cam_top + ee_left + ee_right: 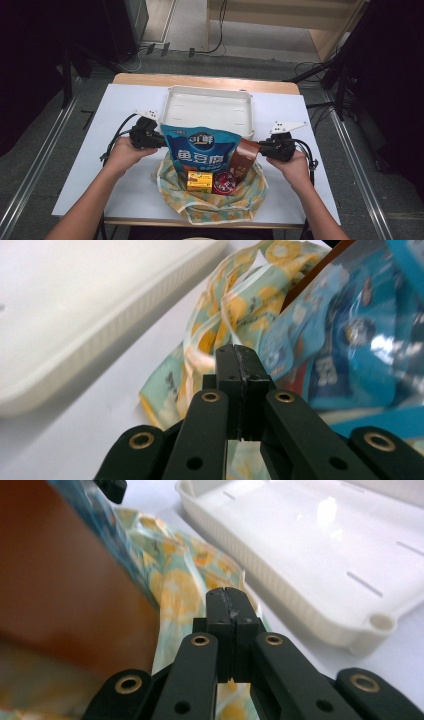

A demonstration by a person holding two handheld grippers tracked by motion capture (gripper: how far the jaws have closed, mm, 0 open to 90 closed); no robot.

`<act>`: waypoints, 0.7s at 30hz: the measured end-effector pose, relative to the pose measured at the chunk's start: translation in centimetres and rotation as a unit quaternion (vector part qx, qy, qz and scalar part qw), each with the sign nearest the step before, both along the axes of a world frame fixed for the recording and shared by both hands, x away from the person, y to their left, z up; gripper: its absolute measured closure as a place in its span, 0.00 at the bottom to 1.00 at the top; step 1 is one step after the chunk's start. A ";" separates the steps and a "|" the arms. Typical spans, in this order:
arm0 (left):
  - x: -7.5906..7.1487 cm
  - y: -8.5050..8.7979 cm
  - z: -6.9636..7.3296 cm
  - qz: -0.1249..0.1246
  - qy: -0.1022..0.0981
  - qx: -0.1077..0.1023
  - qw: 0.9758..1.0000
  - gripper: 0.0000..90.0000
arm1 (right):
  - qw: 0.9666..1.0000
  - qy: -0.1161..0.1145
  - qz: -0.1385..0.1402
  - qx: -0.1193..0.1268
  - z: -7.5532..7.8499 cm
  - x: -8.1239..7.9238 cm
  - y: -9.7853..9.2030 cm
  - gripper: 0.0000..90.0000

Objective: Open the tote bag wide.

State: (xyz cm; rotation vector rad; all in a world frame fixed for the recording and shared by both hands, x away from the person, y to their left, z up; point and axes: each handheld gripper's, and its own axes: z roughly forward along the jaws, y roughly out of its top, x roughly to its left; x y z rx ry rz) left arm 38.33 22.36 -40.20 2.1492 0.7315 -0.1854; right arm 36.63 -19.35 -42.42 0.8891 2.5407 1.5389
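Both grippers sat at opposite sides of a patterned cloth bag [210, 197] near the front edge of the table [90, 165], lifting its rim so the mouth stayed open and the goods stayed upright inside; left gripper [159, 139] was clenched tight, and the left gripper view showed a pale strap [200, 357] of the bag running in at the closed tips [239, 356], so probably pinched, though the contact itself could not be told; right gripper [261, 145] likewise clenched, jaws fully together in the right gripper view [229, 600], with bag fabric [170, 580] right behind them; grasp likely but hidden. Inside the bag stood a blue snack pouch [201, 148], a brown packet [243, 159] leaning at its right, a yellow box [199, 181] and a red round tin [225, 182] in front; a white tray [210, 107] lay empty just behind, likely the destination for unpacking.
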 end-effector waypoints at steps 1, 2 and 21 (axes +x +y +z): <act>0.1 -0.3 0.2 -0.006 -0.001 -0.006 1.000 1.00 | 1.000 0.000 0.002 0.003 0.1 0.2 0.1 1.00; 0.2 -0.6 0.3 -0.011 -0.001 -0.003 1.000 1.00 | 1.000 0.000 0.004 0.002 0.2 0.4 0.2 1.00; 0.3 -3.0 -3.1 -0.046 0.039 0.008 0.998 1.00 | 0.997 0.013 0.071 0.000 -1.6 1.0 2.7 1.00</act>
